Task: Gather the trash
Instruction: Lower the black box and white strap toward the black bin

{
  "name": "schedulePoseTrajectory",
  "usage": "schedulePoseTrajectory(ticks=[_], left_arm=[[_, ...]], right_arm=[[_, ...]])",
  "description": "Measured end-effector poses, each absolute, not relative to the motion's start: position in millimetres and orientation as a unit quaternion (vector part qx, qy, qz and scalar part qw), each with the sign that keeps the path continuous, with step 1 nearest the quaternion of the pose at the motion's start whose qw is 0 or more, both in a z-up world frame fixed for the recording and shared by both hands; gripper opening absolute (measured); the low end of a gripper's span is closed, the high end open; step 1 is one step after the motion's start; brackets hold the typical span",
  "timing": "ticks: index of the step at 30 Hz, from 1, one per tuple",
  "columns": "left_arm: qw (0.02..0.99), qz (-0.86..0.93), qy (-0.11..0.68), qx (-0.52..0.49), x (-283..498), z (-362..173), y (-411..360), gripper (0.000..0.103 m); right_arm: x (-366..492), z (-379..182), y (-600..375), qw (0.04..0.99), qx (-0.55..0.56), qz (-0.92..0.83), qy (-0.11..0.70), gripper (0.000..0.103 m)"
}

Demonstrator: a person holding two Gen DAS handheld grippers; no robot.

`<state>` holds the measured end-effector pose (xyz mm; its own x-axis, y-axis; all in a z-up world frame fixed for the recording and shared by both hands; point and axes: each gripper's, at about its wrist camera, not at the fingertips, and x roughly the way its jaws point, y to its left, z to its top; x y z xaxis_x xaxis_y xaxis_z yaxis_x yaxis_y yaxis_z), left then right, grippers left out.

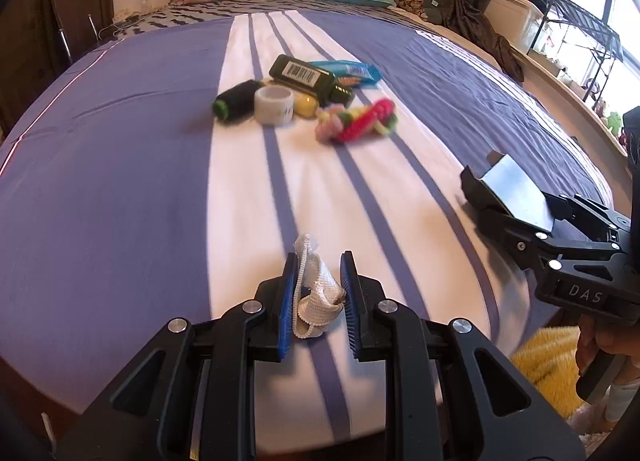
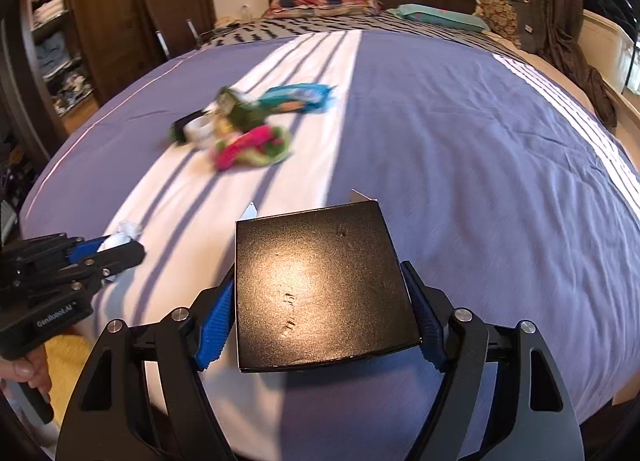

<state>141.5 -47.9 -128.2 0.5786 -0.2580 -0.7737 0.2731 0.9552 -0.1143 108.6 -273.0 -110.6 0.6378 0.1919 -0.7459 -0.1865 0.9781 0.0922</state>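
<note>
From the left wrist view, the left gripper is clenched on a crumpled white fabric scrap above the near edge of the bed; the scrap looks limp and near weightless, so a pinch through its bunched middle should hold, though a loose tail could snag. Farther up the bed lies a cluster: a dark bottle, a blue wrapper, a tape roll, a black spool and a pink-green knotted toy. From the right wrist view, the right gripper grasps a black box by its two side walls; it seems light, stiff cardboard, open at the far end, likely the bin. Squeezing hard could buckle its walls. The cluster is blurred here.
</note>
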Motion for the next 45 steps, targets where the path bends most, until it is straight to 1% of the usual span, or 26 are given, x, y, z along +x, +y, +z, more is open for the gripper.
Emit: schedulePoseTrajectory(ticks=[14, 22, 27, 38, 45], left_arm=[[0.9, -0.16, 0.404, 0.009, 44.4, -108.3, -32.6, 0.02], [0.896, -0.167, 0.41, 0.014, 7.2, -117.9, -34.6, 0.02], [0.888, -0.166, 0.429, 0.013, -5.1, -136.1, -32.2, 0.02], [0.848, -0.167, 0.503, 0.011, -10.3, -206.3, -34.8, 0.02], [0.818, -0.174, 0.549, -0.001, -6.4, -248.0, -36.3, 0.02]], right_arm=[[12.5, -90.5, -262.3, 0.918, 0.025, 0.117, 0.379, 0.076], [-26.8, -108.0, -265.1, 0.91, 0.022, 0.122, 0.396, 0.076], [-39.2, -131.2, -267.5, 0.897, 0.027, 0.125, 0.423, 0.076], [-41.9, -185.8, -247.9, 0.863, 0.023, 0.135, 0.487, 0.076], [-37.6, -221.4, -243.4, 0.838, 0.04, 0.132, 0.527, 0.076]])
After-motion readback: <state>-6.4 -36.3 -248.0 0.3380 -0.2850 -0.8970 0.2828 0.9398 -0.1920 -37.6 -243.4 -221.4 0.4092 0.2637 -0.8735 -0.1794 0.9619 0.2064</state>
